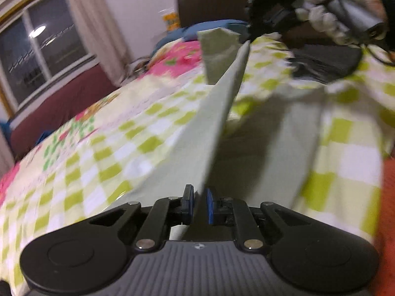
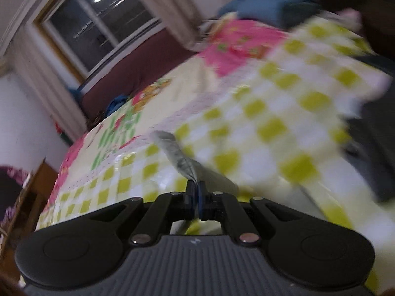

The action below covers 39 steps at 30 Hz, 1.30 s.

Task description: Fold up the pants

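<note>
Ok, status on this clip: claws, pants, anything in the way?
Left claw shut on pale green pants, fabric lifted taut. Right claw shut on another edge. Dark folded pile on checkered bedspread beyond; not blocking.

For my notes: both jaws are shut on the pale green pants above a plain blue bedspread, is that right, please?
Not quite: the bedspread is checked green and white with pink flowers, not plain blue, as the left wrist view shows. The left gripper and right gripper are shut on the pale green pants.
</note>
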Motion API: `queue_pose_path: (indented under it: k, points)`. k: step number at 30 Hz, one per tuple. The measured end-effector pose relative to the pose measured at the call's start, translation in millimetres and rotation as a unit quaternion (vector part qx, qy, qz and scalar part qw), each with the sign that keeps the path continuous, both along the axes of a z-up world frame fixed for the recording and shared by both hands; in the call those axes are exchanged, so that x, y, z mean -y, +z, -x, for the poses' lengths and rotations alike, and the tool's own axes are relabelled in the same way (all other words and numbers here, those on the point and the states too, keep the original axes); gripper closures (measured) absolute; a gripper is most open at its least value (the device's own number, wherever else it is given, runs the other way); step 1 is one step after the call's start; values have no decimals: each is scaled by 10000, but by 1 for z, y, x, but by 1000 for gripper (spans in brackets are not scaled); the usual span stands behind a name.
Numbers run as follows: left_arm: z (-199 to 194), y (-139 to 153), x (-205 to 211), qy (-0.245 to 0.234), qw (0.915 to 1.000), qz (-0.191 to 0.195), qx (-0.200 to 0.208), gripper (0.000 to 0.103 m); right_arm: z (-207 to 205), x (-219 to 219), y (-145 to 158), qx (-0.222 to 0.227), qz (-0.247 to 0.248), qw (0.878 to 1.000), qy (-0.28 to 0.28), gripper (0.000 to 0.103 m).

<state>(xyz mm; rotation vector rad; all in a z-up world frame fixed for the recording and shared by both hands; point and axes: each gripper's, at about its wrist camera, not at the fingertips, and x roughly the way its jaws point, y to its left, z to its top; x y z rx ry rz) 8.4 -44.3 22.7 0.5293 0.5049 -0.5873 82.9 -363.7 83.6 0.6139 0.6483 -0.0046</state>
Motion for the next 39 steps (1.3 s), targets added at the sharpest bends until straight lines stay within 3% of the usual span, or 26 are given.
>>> queue_pose_path:
  k: [3,6,10,14,19,22,25,29,31,33,35,39]
  points:
    - [12,-11,21,-263,9992,-286,-136,75,36,21,-42,-463,-167,9983,-305,100]
    - [20,-26,37,-474,9971,-526,-276,74,54,36,-93,-878,-685,9922,-556,99]
    - [26,-39,50,-589,9938,-901,-291,74,58,44,-115,-766,-1072,9890,-676,96]
    - [31,-39,56,-638,9923,-1019,-296,74,46,52,-111,-505,-1235,9886,-696,87]
    - [30,-38,59,-638,9928,-966,-305,74,33,53,-101,-524,-821,9923,-762,87]
    - [26,-38,60,-670,9933,-906,-273,73,41,63,-101,-576,-695,9914,-943,100]
    - [22,-35,60,-682,9939,-835,-216,73,34,64,-91,-409,-942,9915,-802,100]
    - [14,-21,55,-513,9957,-772,14,73,20,55,-46,380,-1135,9918,-443,100]
    - [13,-8,49,-387,9971,-637,138,73,29,57,-22,1032,-1401,9839,-407,100]
    - [14,0,43,-322,9980,-511,178,72,44,61,-15,1366,-1476,9784,-485,100]
    - [15,-1,42,-323,9981,-490,168,69,51,63,-31,1130,-1336,9830,-550,100]
    - [16,-23,50,-455,9965,-675,-164,69,39,65,-97,-243,-1050,9915,-735,100]
